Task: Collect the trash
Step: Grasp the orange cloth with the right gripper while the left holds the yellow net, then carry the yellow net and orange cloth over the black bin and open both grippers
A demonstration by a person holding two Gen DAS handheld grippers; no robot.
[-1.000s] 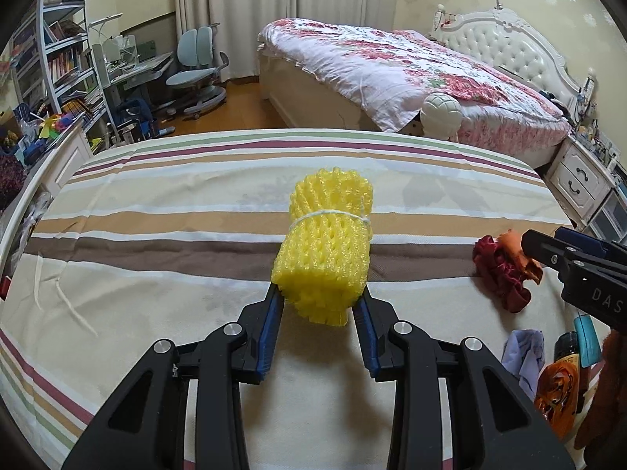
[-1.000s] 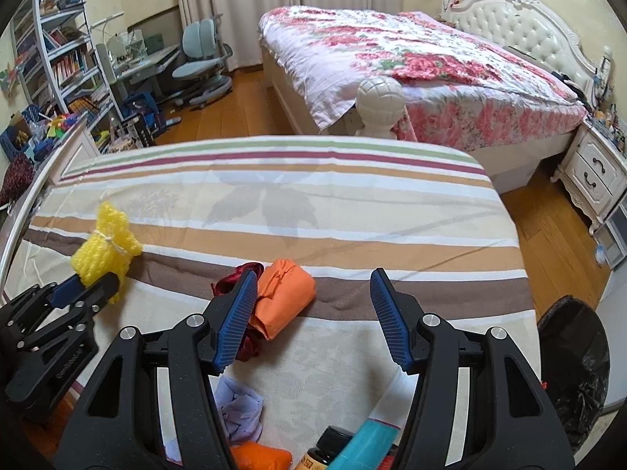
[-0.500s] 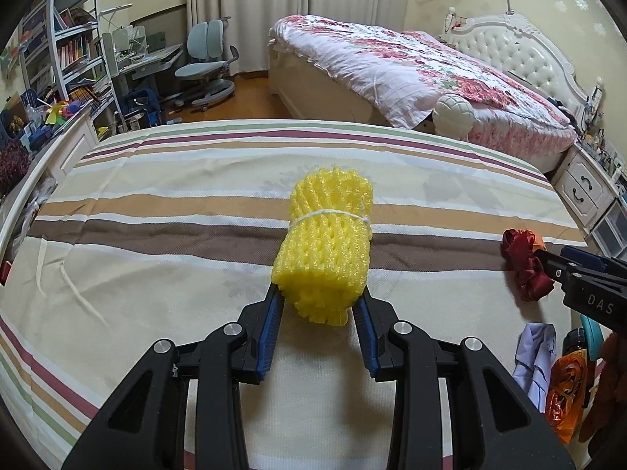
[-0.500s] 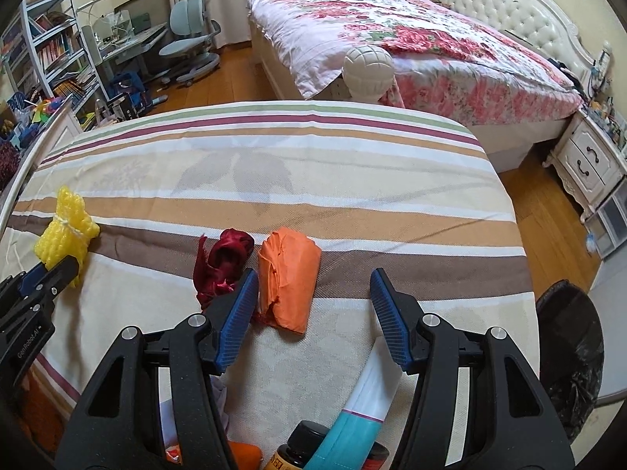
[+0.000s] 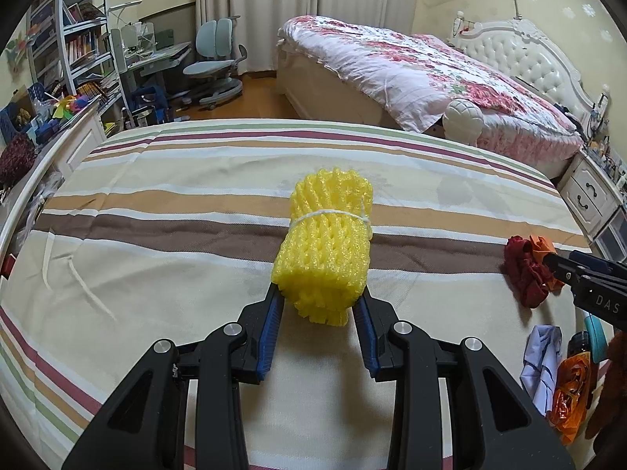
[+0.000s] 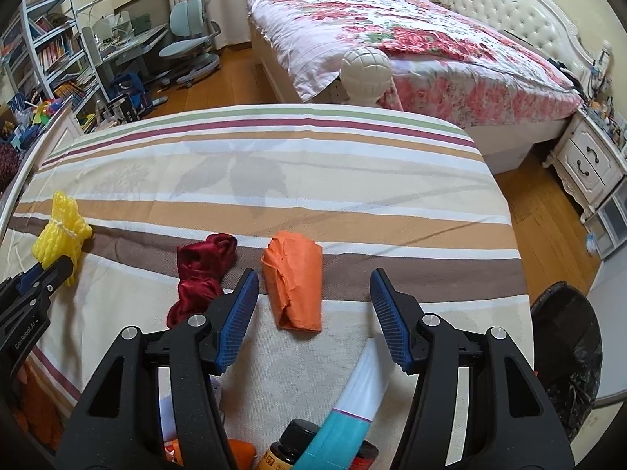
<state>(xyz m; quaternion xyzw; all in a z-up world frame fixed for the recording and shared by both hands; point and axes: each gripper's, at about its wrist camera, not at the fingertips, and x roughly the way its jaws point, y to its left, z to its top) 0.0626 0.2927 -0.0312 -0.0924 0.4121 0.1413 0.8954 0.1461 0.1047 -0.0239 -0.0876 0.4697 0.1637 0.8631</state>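
Note:
A yellow foam net bundle (image 5: 329, 243), tied with white string, sticks out forward over the striped bedspread (image 5: 156, 211). My left gripper (image 5: 317, 301) is shut on its near end. The bundle (image 6: 62, 227) and left gripper (image 6: 43, 278) also show at the left edge of the right wrist view. My right gripper (image 6: 313, 274) stands open just above a crumpled orange wad (image 6: 294, 278), which lies between its fingers, nearer the left one, untouched. A dark red cloth (image 6: 203, 270) lies left of the wad. The right gripper (image 5: 564, 270) shows beside the red cloth (image 5: 523, 274).
Near the front edge lie a teal and white tube (image 6: 352, 403), a brown bottle (image 6: 290, 446), a pale cloth (image 5: 542, 356) and an orange wrapper (image 5: 572, 391). A black bin bag (image 6: 568, 352) stands off the bed's right side. A second bed (image 6: 392, 39) is behind.
The right wrist view has shifted a little, so the orange wad now sits farther in between the right fingers and apart from the red cloth. The left gripper still holds the yellow bundle.

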